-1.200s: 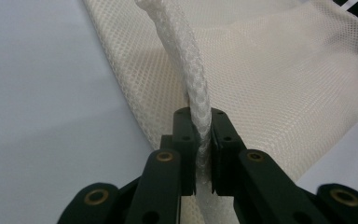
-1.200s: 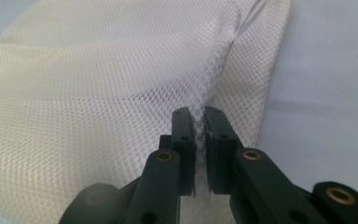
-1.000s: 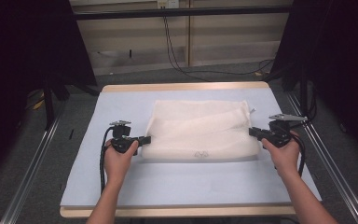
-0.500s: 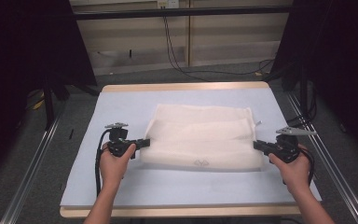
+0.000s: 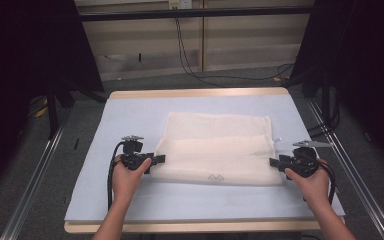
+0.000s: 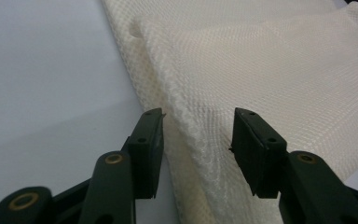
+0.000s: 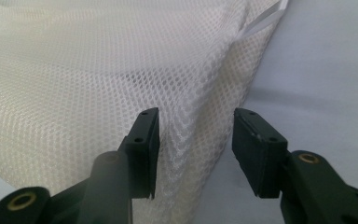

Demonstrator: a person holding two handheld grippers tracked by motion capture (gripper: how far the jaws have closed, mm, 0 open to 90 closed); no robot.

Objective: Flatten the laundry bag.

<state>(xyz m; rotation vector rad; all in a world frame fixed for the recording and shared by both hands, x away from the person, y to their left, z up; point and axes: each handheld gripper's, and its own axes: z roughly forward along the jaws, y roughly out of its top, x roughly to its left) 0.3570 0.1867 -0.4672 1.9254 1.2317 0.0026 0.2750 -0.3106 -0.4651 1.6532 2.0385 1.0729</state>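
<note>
The folded white mesh cloth is lying across the middle of the surface, its long axis running from the left edge toward the right edge. The left gripper is sitting at the cloth's near-left corner and the right gripper at its near-right corner, each equally near its own end. In the two gripper views the fingers are standing spread, with the cloth's folded edge lying between them but no pad pressing on it. Both pairs have just been opening. Compared with a second ago, the near fold is lying flatter and closer to the near edge.
</note>
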